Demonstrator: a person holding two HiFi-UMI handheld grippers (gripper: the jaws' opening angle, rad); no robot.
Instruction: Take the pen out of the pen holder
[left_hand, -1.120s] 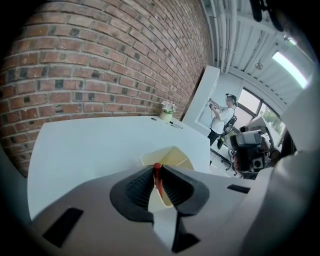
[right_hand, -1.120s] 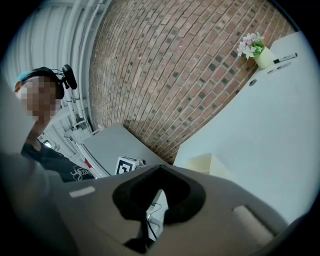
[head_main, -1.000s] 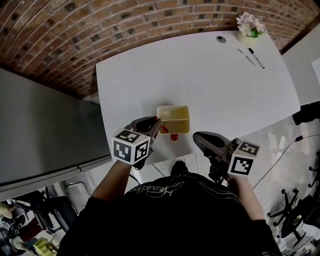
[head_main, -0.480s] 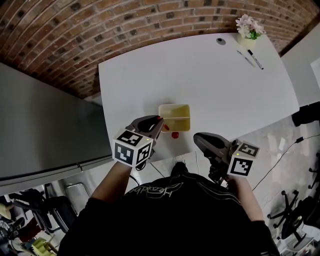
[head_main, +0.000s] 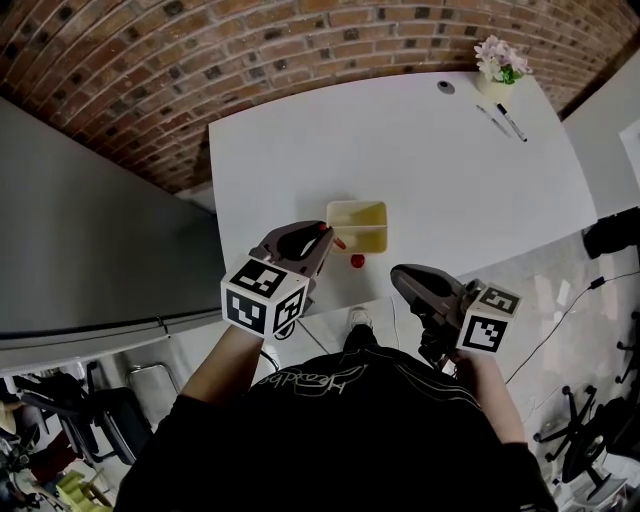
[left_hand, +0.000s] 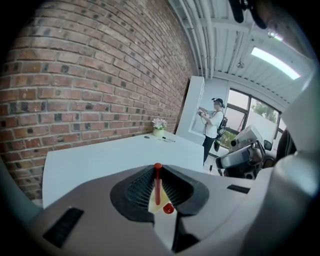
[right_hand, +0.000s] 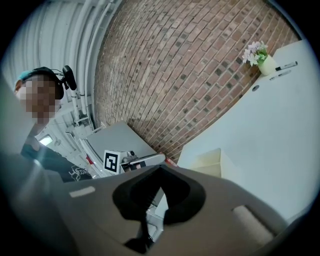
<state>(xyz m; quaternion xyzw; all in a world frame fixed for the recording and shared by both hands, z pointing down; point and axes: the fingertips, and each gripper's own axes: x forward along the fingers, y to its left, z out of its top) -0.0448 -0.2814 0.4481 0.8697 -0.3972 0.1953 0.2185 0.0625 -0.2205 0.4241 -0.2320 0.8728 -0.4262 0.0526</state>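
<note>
The left gripper (head_main: 322, 238) has its jaws partly closed on the red pen (left_hand: 157, 186), which stands upright between them. The right gripper (right_hand: 160, 169) has its jaws together on nothing and is held off the table edge.

Procedure: the pen sits at the near left corner of the yellow pen holder (head_main: 356, 203). Whether its lower end has cleared the rim cannot be confirmed. Lift straight up, maintain grip and avoid tilting against the wall. A small red piece (head_main: 357, 261) lies just beside the holder.

Markings: the gripper cubes (head_main: 262, 295) carry square patterns only. The shirt script (head_main: 300, 380) is illegible. Two far pens (head_main: 511, 121) show no readable print.
</note>
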